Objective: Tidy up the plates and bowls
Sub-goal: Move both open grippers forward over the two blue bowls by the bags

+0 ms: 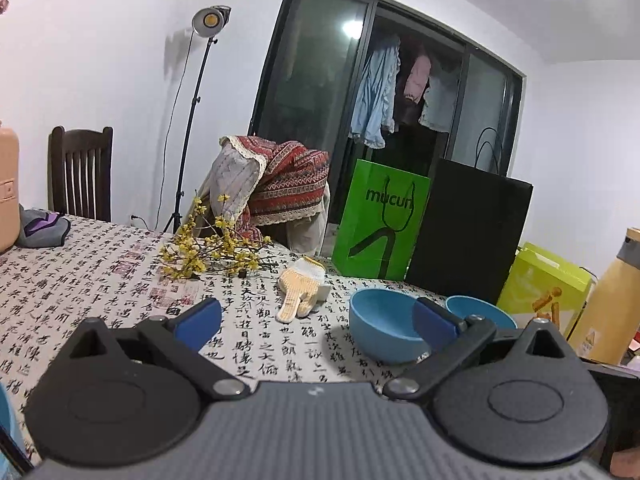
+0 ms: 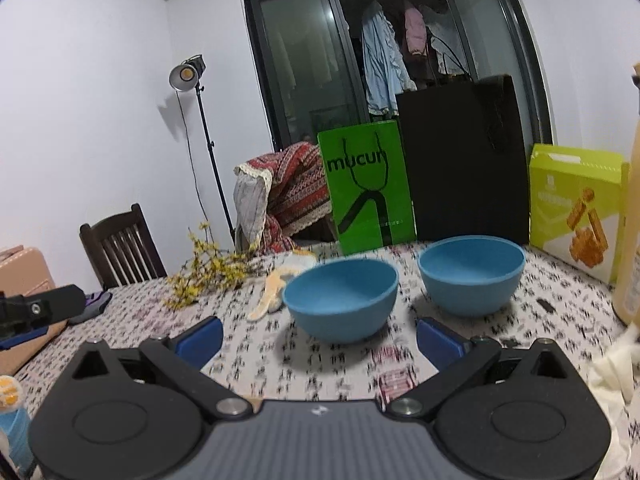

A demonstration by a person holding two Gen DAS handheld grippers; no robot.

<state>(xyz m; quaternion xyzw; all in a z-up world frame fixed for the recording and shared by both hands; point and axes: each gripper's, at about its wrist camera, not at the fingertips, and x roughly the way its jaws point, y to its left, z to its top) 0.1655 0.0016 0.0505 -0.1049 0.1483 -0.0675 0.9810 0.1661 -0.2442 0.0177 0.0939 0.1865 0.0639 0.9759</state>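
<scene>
Two round blue bowls, near at 12 o'clock and far at 1 o'clock, are seen unstacked on the calligraphy-print tablecloth; right gripper and left gripper are spread, empty; approach step judged, rim grasp of near bowl required next.

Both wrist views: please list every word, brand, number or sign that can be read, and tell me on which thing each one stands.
"mucun": black letters on the green bag, partly crossed by its handle cord.
Tablecloth: printed all over with black Chinese calligraphy and red seal stamps; I cannot transcribe it reliably.
Yellow-green box: small logo and text line, too small and blurred to read.
Black bag, bowls: no text seen.
</scene>
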